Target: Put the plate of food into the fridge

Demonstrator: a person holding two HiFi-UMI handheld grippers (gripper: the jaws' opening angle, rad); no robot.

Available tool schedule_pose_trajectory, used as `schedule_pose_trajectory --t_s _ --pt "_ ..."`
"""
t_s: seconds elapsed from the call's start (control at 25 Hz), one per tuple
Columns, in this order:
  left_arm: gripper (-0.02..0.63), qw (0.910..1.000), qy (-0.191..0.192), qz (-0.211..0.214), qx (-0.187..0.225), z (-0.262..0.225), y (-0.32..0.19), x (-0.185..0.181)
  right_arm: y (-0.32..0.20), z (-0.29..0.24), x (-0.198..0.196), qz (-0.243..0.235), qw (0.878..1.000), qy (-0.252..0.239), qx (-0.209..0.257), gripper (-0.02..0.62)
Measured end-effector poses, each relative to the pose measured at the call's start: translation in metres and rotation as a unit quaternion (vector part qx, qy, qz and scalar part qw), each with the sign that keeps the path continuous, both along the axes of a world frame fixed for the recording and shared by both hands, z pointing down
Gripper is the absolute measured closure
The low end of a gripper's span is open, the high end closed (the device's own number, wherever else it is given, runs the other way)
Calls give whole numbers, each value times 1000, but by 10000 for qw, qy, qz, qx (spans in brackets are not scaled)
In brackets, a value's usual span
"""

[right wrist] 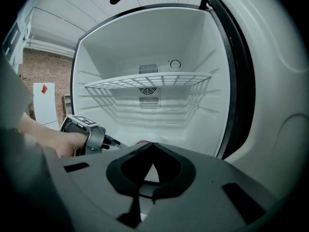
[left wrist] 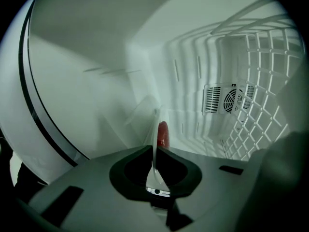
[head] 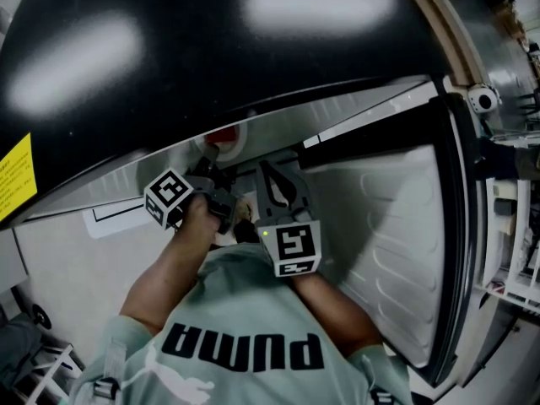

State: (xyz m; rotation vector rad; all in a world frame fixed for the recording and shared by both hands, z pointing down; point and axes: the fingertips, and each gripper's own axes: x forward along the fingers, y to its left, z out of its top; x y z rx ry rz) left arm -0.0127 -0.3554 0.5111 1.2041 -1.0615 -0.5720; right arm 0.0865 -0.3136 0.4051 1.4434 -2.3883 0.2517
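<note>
A thin pale plate (left wrist: 155,124) stands edge-on between the jaws of my left gripper (left wrist: 155,146), which is shut on its rim. A red piece of food (left wrist: 163,133) shows just past the tips. In the right gripper view my right gripper (right wrist: 153,145) is closed to a point, with a pale sliver of plate in the gap behind its tips and the red food (right wrist: 143,142) just beyond. The left gripper (right wrist: 112,142) reaches in from the left beside it. Seen from the head camera, both grippers (head: 218,175) (head: 272,175) point into the open fridge, and the plate is mostly hidden.
The fridge's white interior (right wrist: 145,42) has a wire shelf (right wrist: 147,81) across the middle and a fan vent (left wrist: 227,99) on the back wall. The open door (right wrist: 270,105) stands at the right. The same wire shelf (left wrist: 260,81) runs close on the left gripper's right.
</note>
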Motion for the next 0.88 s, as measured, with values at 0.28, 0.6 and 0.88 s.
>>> schedule_pose_trajectory --t_s 0.28,0.6,0.88 --pt "583 9998 -75 -80 -158 10 -1 -2 -2 3 -5 -1 10000 -88 -18 591" --pt "583 9994 -250 -133 -190 11 -4 -5 -4 5 -9 31 9998 -182 -87 591" --pt "583 9998 -117 -98 -89 10 -5 -3 -4 10 -13 8 9996 -213 -192 591"
